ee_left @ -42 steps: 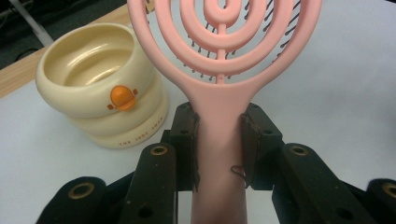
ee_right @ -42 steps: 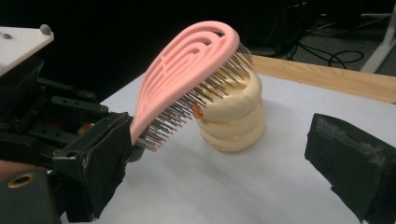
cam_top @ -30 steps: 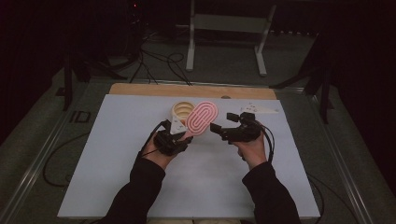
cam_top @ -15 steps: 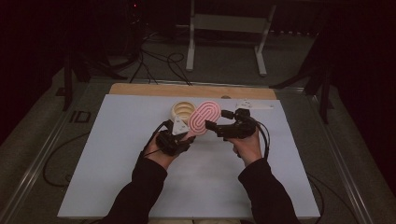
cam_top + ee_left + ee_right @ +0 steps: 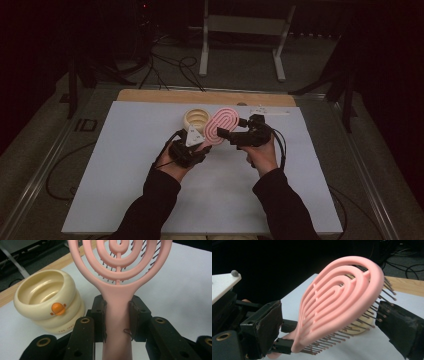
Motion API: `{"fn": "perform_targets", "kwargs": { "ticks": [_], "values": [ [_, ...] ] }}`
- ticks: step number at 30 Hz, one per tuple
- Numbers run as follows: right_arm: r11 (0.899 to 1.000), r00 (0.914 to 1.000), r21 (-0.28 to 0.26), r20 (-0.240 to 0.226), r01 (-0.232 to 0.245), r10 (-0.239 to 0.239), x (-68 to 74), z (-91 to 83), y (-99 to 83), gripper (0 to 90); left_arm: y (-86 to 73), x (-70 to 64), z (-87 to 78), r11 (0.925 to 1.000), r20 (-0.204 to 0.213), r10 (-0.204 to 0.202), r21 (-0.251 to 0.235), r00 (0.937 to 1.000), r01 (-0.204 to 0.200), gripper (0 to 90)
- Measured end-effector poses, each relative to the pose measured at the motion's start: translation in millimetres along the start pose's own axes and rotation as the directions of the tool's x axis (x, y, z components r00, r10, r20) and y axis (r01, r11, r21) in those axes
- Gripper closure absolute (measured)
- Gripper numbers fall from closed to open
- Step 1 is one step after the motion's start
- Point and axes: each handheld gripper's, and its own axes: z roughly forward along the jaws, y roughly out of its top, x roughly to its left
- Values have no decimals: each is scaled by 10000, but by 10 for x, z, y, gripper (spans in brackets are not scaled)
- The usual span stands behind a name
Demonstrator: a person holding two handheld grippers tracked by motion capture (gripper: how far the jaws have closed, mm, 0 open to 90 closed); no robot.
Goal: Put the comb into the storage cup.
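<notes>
Brush (image 5: 222,125) held up over the table (image 5: 125,190), between both grippers.
Left gripper (image 5: 192,150) clamped on the handle; right gripper (image 5: 231,135) spread wide around the head, now closer in than before. Cream bowl (image 5: 196,119) just behind.

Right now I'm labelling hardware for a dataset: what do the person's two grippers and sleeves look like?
Both are black. The left gripper carries a grey three-cornered plate; the right gripper doesn't. Their black jaws have worn pads and brass-ringed screw holes. Black cables trail off. Sleeves are dark and long.
</notes>
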Motion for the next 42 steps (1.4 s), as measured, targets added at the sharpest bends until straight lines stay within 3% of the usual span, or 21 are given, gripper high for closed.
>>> {"fn": "perform_targets", "kwargs": {
  "ticks": [9,16,20,21,30,42],
  "values": [
    [9978,9977,324,-331,-582,592,-49,46,18,107,11,-17,-16,9995,-31,137,-282,9999,-138,704],
    [9942,9912,350,-812,-1022,1047,-63,64,27,362,4,-46,-3,9988,-47,239,-435,9997,-241,704],
    [9931,9893,370,-903,-1117,1147,-70,67,26,427,0,-51,6,9984,-34,254,-497,9997,-256,704],
    [9895,9859,465,-913,-1366,1404,-82,65,24,516,0,-56,12,9983,-29,257,-514,9997,-258,703],
    [9828,9766,746,-1214,-1691,1772,-93,87,14,582,-31,-67,56,9986,-58,249,-473,9997,-251,704],
    [9813,9733,883,-1396,-1709,1820,10,123,43,633,-61,-48,87,9983,69,-35,-586,10000,39,704]
  ]
}}
